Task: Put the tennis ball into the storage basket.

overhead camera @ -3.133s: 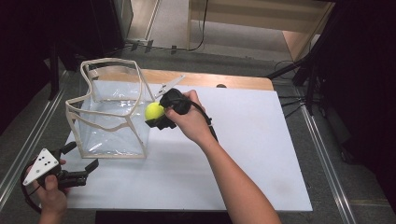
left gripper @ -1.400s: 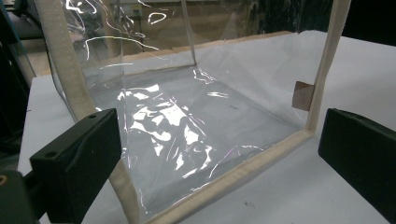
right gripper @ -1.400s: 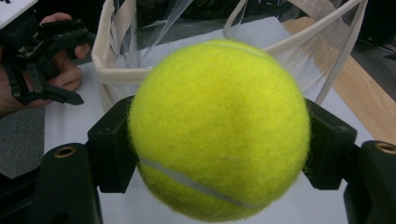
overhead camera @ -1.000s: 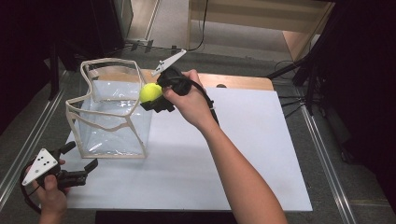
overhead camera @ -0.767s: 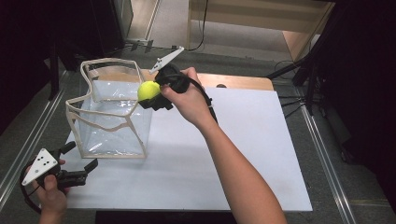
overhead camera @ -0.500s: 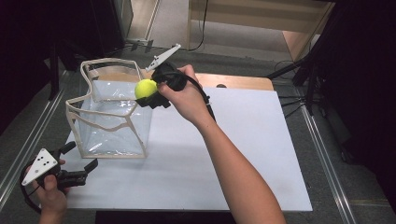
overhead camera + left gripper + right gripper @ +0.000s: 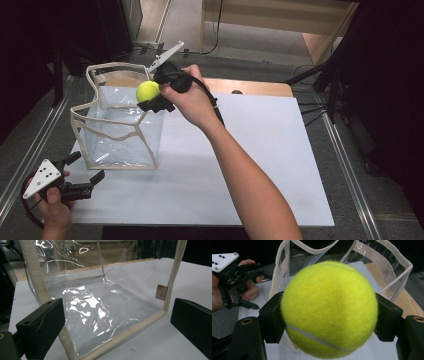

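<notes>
High view | right tool (image 7: 150, 97) grips tennis ball (image 7: 147, 91) above clear bag (image 7: 120, 131) | left tool (image 7: 85, 175) agape

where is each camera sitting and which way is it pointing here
High view: above the person's side, facing forward and down on the table; both forearms and grippers show.
Left gripper view: on the left gripper, low, facing the clear bag; open fingers show.
Right gripper view: on the right gripper, facing the bag's mouth; fingers clamp the tennis ball.
Shared: bag in all three; ball in high and right gripper views.
</notes>
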The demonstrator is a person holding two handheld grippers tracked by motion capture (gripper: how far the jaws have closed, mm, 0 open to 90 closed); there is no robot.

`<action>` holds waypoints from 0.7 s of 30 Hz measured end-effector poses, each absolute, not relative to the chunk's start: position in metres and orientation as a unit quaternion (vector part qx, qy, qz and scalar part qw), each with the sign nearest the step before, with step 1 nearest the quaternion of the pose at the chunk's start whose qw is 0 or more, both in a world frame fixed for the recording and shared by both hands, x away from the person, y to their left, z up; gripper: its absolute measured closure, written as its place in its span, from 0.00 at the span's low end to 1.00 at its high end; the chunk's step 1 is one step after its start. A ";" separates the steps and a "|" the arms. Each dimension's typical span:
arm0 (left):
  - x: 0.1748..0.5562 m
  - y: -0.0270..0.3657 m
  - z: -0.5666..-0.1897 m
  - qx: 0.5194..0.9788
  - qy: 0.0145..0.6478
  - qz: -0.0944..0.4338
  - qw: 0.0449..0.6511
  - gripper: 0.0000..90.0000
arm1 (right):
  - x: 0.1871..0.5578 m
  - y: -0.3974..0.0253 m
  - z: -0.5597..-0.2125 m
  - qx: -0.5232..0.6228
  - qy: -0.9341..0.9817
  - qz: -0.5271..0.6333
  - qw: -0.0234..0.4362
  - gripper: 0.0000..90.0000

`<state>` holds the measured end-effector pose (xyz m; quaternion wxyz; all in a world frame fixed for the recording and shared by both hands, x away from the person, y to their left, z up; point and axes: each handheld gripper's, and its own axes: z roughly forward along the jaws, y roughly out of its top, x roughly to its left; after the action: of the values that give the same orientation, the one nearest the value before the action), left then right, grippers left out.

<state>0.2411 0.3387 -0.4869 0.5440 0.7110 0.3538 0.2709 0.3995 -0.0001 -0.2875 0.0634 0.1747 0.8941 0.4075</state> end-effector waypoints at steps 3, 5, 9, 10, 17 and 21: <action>0.241 0.339 -0.487 0.712 0.353 0.272 0.543 0.00 | 0.400 0.004 -0.287 0.173 0.895 0.406 0.062 0.27; 0.241 0.339 -0.487 0.711 0.353 0.272 0.544 0.00 | 0.400 0.006 -0.287 0.172 0.896 0.405 0.061 0.27; 0.241 0.339 -0.487 0.712 0.353 0.270 0.544 0.00 | 0.402 0.010 -0.286 0.170 0.896 0.406 0.061 0.27; 0.241 0.339 -0.487 0.712 0.353 0.270 0.544 0.00 | 0.401 0.010 -0.286 0.171 0.896 0.407 0.058 0.27; 0.241 0.339 -0.487 0.712 0.352 0.270 0.544 0.00 | 0.403 0.018 -0.284 0.166 0.896 0.408 0.059 0.27; 0.241 0.339 -0.487 0.712 0.352 0.270 0.545 0.00 | 0.404 0.022 -0.281 0.163 0.897 0.407 0.059 0.27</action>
<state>0.2412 0.3389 -0.4867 0.5445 0.7117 0.3521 0.2703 0.4044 0.0217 -0.2813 0.0592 0.1625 0.8968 0.4073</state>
